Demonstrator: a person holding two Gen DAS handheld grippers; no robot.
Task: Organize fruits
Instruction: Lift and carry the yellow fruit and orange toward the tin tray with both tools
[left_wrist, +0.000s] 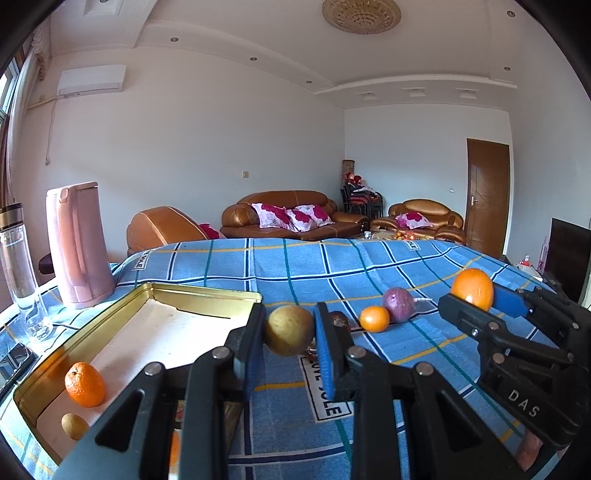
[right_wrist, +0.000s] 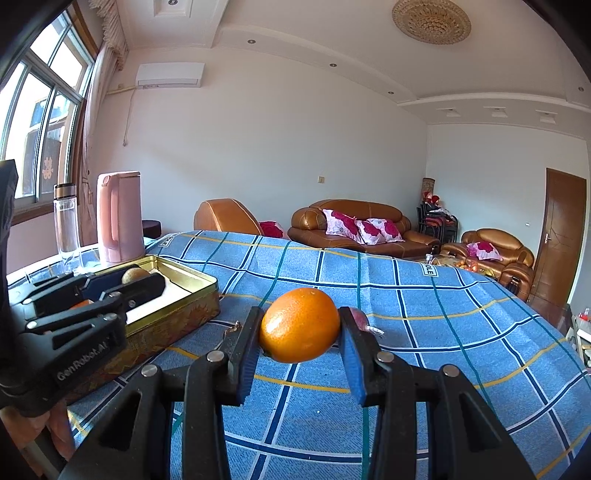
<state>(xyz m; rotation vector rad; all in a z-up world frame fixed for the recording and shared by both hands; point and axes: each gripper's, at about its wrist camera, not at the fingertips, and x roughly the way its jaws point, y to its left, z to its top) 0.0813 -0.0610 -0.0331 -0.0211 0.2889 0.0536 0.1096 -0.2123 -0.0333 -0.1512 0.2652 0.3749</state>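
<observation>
Gold tin tray is sitting on blue checked cloth, just left of the left gripper, which is clamping a round brownish-yellow fruit w/ dull, speckled skin beside the tray's near corner. Right gripper, farther from the tray, is gripping a glossy orange above the cloth. Small orange & purple fruit are lying between them.

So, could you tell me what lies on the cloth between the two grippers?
In the left wrist view, a small orange and a purple fruit lie between the left gripper and right gripper.
</observation>
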